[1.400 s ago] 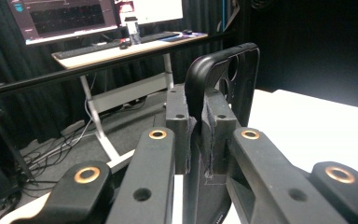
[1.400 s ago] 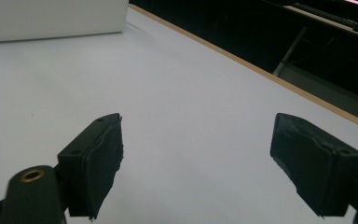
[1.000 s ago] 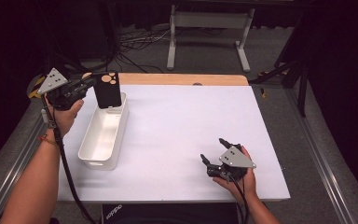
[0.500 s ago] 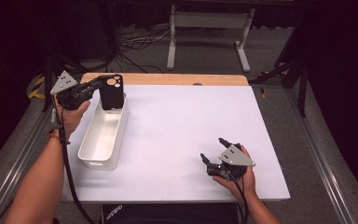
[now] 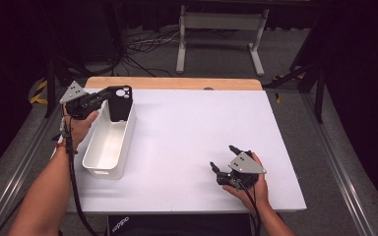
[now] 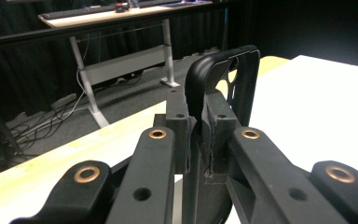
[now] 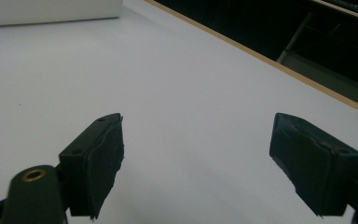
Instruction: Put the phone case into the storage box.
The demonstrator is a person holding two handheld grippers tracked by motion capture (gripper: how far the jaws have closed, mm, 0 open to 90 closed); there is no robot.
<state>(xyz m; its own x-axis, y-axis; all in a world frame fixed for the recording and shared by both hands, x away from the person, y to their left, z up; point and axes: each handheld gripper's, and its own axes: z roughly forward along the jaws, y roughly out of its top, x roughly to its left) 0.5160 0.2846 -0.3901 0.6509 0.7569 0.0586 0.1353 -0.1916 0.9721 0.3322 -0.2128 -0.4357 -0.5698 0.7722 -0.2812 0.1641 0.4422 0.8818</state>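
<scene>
Jaws of the left gripper (image 6: 196, 140) are pinched tight on the edge of a black phone case (image 6: 223, 79), whose thin wall runs up between the two pads. In the high view the left gripper (image 5: 109, 96) reaches in from the left side and the phone case (image 5: 120, 103) hangs upright from it, long axis close to vertical, camera cut-out at the top. Its lower end sits inside the far end of a white bin (image 5: 109, 142), between the bin's side walls; whether it touches the floor of the bin I cannot tell.

That is the relation the next move turns on, as I judge it: the bin's long axis runs from the far end toward the person, so the open bottom lies straight below the case and also nearer along that line. The case could be lowered or laid down along the bin before the grip is let go.

Jaws of the right gripper (image 7: 205, 163) stand wide apart with nothing between them, only bare white counter (image 7: 177, 79) ahead. In the high view the right gripper (image 5: 224, 162) rests on the counter (image 5: 192, 128) at the near right, well apart from the bin, so the left hand (image 5: 78, 125) is by far the nearer one
</scene>
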